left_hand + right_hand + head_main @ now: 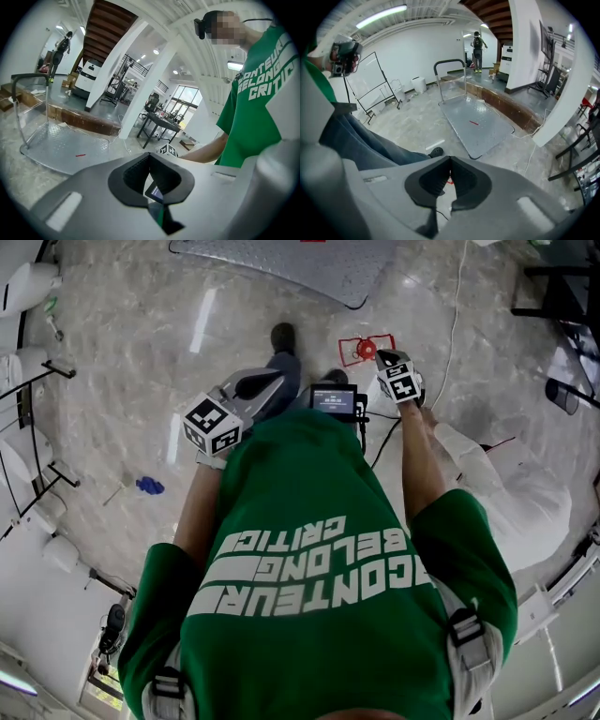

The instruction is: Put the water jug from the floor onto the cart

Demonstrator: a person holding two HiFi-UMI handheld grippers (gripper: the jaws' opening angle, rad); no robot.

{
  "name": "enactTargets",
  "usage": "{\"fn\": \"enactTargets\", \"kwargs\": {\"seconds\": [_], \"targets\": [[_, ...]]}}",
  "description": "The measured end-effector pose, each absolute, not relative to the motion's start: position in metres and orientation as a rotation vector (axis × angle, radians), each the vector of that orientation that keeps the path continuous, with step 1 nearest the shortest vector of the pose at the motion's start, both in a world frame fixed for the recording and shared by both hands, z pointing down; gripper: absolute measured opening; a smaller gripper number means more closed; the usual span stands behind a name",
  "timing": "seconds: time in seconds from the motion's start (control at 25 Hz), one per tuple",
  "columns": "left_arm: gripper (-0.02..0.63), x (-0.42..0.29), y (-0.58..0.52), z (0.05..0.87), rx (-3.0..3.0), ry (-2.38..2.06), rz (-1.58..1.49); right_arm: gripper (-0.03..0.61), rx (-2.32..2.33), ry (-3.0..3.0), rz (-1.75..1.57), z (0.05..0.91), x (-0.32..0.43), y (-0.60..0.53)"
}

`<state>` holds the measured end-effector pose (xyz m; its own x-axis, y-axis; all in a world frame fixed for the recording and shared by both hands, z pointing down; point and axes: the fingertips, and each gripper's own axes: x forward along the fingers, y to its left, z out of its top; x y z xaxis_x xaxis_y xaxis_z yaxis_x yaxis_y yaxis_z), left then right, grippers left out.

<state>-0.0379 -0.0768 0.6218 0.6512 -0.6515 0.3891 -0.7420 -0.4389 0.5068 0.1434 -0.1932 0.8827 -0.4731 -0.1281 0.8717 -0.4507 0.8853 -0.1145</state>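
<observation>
No water jug is clearly in view. A small red round thing inside a red square outline (pixel 366 348) lies on the floor just ahead of my right gripper (pixel 384 356); a red bit of it shows past the jaws in the right gripper view. That gripper (pixel 450 160) points steeply down, shut and empty. My left gripper (pixel 278 382) is held in front of the person's chest. Its jaws (pixel 150 154) meet at the tips with nothing between them. The cart is a flat grey metal platform (pixel 309 266) (pixel 477 123) (pixel 61 145) with an upright push handle (pixel 450 63).
A bulky white object (pixel 511 493) lies on the floor at the right. A white cable (pixel 457 306) runs past the cart. A blue scrap (pixel 150 486) is at the left. Black chair legs (pixel 562 296) stand far right, racks (pixel 28 474) far left. A low wooden step (pixel 513 105) borders the cart.
</observation>
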Motion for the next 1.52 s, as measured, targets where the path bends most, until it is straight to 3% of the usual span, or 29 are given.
{"fn": "enactTargets", "kwargs": {"seconds": [0.28,0.6,0.84,1.2,1.52], "targets": [[0.009,-0.035,-0.076,0.633,2.198,-1.034,0.200,0.032,0.510,-1.971,0.507,0.947,0.164,-0.194],[0.009,-0.063,-0.080,0.635,2.218,-0.965,0.229,0.215,0.595,-1.869,0.625,1.007,0.148,-0.188],[0.009,-0.073,-0.078,0.636,2.221,-0.890,0.250,0.295,0.640,-1.784,0.679,1.037,0.136,-0.178],[0.009,-0.050,-0.091,0.663,2.217,-0.770,0.297,0.316,0.686,-1.715,0.722,1.093,0.159,-0.188],[0.009,-0.071,-0.086,0.675,2.163,-0.761,0.339,0.316,0.754,-1.695,0.719,1.112,0.151,-0.193]]}}
